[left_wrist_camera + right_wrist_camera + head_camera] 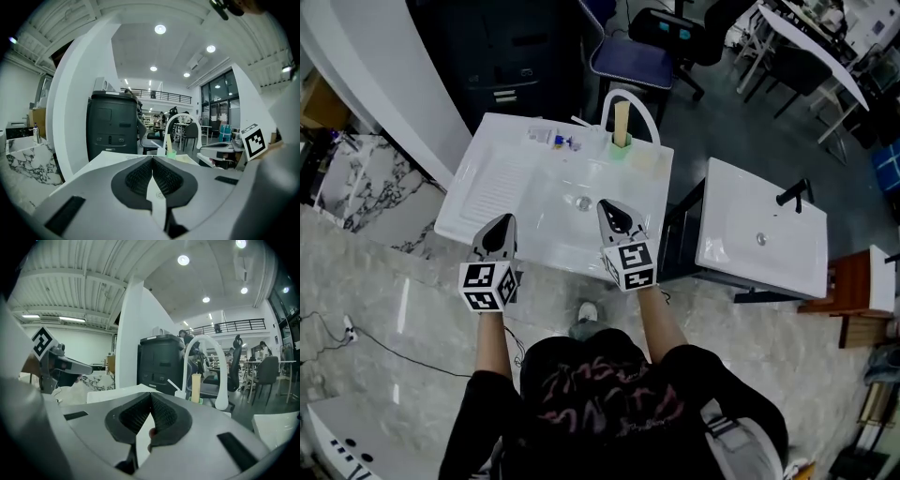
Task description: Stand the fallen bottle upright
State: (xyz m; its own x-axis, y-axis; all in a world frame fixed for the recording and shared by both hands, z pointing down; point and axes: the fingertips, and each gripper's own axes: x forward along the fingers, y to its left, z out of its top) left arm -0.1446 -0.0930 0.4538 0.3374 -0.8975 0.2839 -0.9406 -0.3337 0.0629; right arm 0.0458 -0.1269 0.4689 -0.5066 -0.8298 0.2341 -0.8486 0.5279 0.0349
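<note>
A small clear bottle [544, 137] seems to lie on its side at the back edge of the white washbasin [487, 187], beside a tiny blue-capped item [569, 143]. My left gripper [508, 221] hovers over the basin's near left part, its jaws shut on nothing [152, 159]. Over the near middle, close to the drain [582, 202], my right gripper [605, 206] is shut and empty too [150, 396]. Both point toward the back of the basin, well short of the bottle. The gripper views do not show the bottle clearly.
A white arched faucet [630, 101] and a tan stick in a green cup [622, 127] stand at the basin's back right. A second white basin [759, 234] sits to the right across a dark gap. A dark cabinet [516, 56] and office chair [628, 56] stand behind.
</note>
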